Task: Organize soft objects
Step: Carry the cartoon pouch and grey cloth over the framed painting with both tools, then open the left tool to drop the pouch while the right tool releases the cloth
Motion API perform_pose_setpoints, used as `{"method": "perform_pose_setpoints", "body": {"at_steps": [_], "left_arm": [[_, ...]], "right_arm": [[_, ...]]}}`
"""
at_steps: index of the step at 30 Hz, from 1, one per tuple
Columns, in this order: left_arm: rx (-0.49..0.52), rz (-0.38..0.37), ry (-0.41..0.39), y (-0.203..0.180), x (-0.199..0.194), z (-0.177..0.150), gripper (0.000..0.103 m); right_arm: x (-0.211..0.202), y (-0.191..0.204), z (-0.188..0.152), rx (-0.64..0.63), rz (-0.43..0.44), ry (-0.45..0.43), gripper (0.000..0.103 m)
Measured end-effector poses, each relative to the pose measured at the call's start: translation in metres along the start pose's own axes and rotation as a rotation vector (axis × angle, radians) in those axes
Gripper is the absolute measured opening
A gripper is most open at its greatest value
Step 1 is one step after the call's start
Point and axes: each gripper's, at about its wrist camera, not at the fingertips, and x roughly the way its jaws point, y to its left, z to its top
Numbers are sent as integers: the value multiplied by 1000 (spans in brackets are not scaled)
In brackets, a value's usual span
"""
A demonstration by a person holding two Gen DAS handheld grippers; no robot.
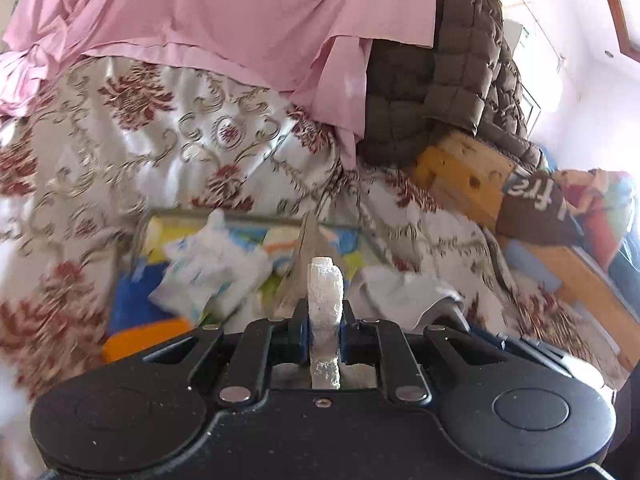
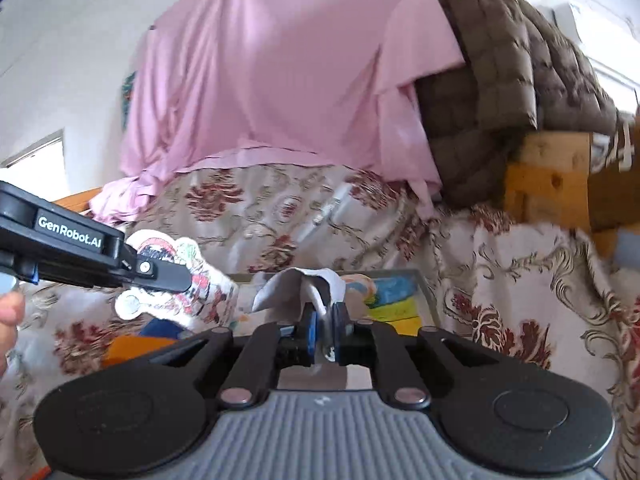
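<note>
Home bedroom: floral bedspread (image 1: pixel 168 148), quilted blanket (image 1: pixel 460 64).

Floral bedspread (image 1: pixel 80 320) smears at left (motion blur).

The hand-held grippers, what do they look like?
Each hand-held gripper is mostly black. The left hand-held gripper has two round black discs, black link bars with silver pins, and blue pads on its fingers. Its side, seen from the right wrist, says GenRobot.AI in white. The right hand-held gripper looks alike, with a ribbed grey plate between its discs.
</note>
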Motion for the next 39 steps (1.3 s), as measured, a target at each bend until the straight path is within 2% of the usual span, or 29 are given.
{"method": "perform_pose_setpoints", "body": {"at_steps": [6,12,15,18,20,27,30,35,37,39], "left_arm": [[12,-24,-9,-8,68,11,15],[17,-45,21,-16,110,5,15],[-14,-46,48,-11,122,1,15],[-74,-39,79,-3,129,-3,15],[-102,-25,94,2,132,-6,17],[-152,40,140,17,133,-13,25],[-143,68,141,17,131,-14,28],[-114,106,151,14,128,-15,41],[-114,117,145,12,125,-16,58],[-115,127,128,11,120,-15,68]], "right_arm": [[38,-29,-1,81,-12,32,9],[60,-53,-5,160,-35,81,9],[67,-62,-6,210,-21,135,9],[69,-64,-8,208,-31,164,9],[70,-63,-10,203,-30,177,13],[74,-59,-14,186,-34,201,16],[75,-58,-14,182,-39,208,27],[71,-56,-12,176,-39,208,47],[67,-55,-10,176,-40,202,56],[63,-54,-7,174,-40,197,61]]}}
